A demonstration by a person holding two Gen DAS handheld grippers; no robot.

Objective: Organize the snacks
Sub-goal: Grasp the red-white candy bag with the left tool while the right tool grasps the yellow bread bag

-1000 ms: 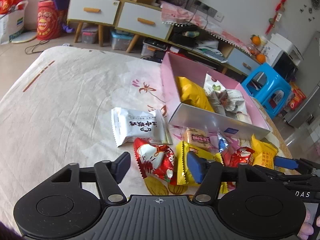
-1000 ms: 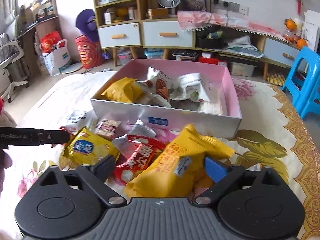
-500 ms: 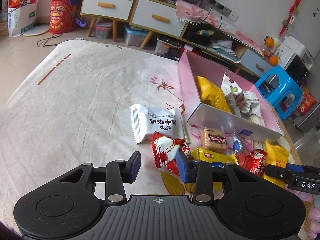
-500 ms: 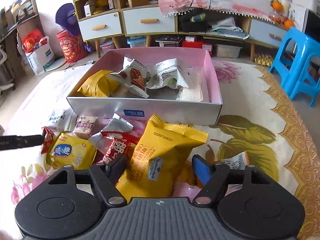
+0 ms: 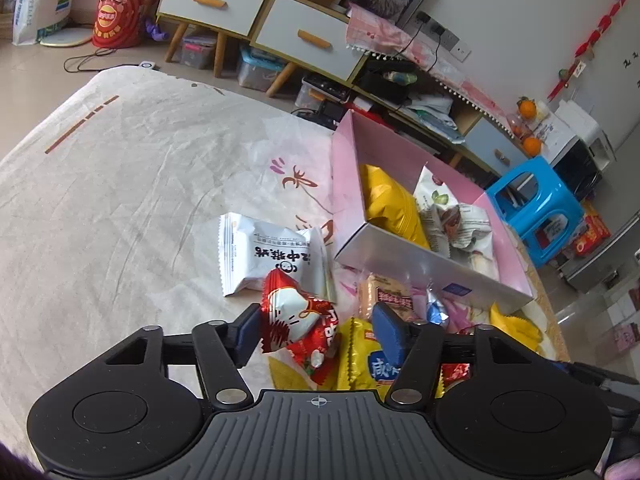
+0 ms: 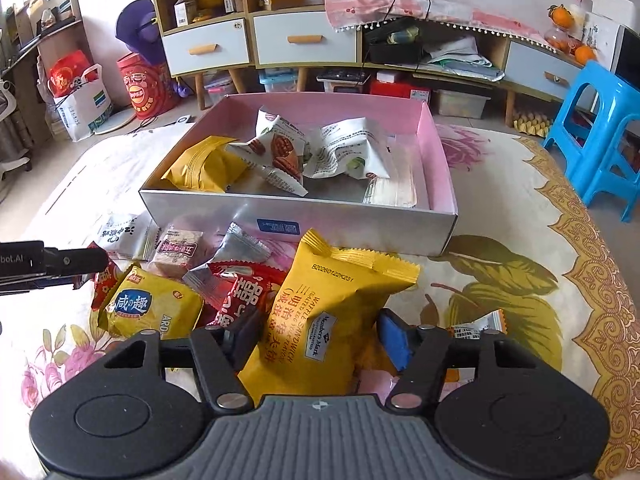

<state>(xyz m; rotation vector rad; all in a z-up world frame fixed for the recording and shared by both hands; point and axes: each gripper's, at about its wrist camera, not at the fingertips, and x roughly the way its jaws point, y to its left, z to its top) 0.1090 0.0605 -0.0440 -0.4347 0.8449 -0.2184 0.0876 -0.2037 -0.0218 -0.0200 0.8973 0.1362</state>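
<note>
The yellow waffle packet point(image 6: 324, 320) lies lengthwise between the right gripper point(image 6: 322, 338) pads, its crimped top pointing toward the pink box point(image 6: 438, 152); these jaws are closing and angled downward. The left gripper point(image 5: 316, 334), also tilted down, is opening around the red-and-white packet point(image 5: 296, 320), which touches only its left pad.

A cloth-covered surface point(image 6: 500, 184) with floral print carries an open pink box point(image 6: 434, 160). In front of the box, loose snack packets lie on the cloth: a white packet point(image 5: 268, 254), a yellow waffle packet point(image 6: 332, 320), a yellow cracker packet point(image 6: 152, 308).
</note>
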